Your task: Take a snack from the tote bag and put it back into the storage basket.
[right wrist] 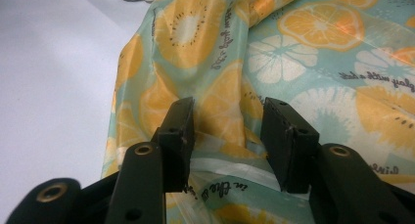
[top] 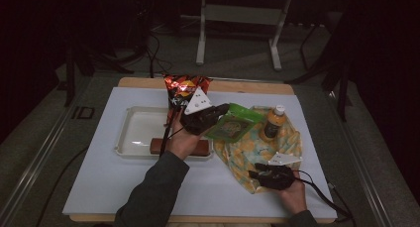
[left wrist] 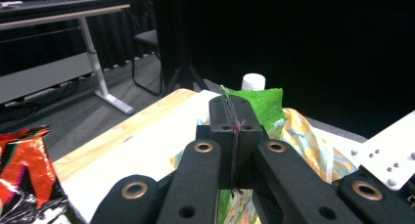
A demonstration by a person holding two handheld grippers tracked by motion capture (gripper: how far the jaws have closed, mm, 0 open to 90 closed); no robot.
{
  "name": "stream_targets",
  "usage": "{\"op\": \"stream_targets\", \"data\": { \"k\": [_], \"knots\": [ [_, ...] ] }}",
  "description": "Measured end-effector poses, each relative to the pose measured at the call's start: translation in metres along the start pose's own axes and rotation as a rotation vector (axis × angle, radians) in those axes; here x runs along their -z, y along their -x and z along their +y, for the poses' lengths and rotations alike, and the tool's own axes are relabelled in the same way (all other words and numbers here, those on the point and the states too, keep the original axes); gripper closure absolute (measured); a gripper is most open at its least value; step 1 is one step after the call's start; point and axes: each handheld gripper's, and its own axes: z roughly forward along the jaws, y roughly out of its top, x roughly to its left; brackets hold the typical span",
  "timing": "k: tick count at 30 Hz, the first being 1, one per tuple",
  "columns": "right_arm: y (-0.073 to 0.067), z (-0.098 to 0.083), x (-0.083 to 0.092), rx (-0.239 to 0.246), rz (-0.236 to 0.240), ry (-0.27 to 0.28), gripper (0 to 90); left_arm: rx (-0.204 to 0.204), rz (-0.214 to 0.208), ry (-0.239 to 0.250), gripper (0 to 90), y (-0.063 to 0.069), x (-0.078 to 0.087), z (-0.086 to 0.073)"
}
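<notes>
My left gripper holds the green packet by its edge, jaws clamped on it, above the fruit-print bag. My right gripper rests with its 2 jaws apart, a fold of the bag's fabric lying between the fingers, beside the orange bottle.

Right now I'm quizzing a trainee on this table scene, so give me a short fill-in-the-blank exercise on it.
1. The left gripper is shut on a ____ packet.
2. The right gripper has its jaws open over a cloth bag printed with ____ slices.
3. The orange bottle has a ____ cap.
4. The brown bar lies in the white ____.

Missing words: green; citrus; white; tray
</notes>
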Motion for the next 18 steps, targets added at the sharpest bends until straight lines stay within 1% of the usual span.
{"op": "stream_targets", "data": {
  "k": [10,18],
  "knots": [
    [0.000,0.000,0.000,0.000,0.000,0.000,55.7,0.012,0.030,0.009,89.8,-0.010,0.009,0.000],
    [0.000,0.000,0.000,0.000,-0.002,-0.002,55.7,0.018,0.049,0.009,89.8,-0.016,0.013,-0.002]
  ]
}}
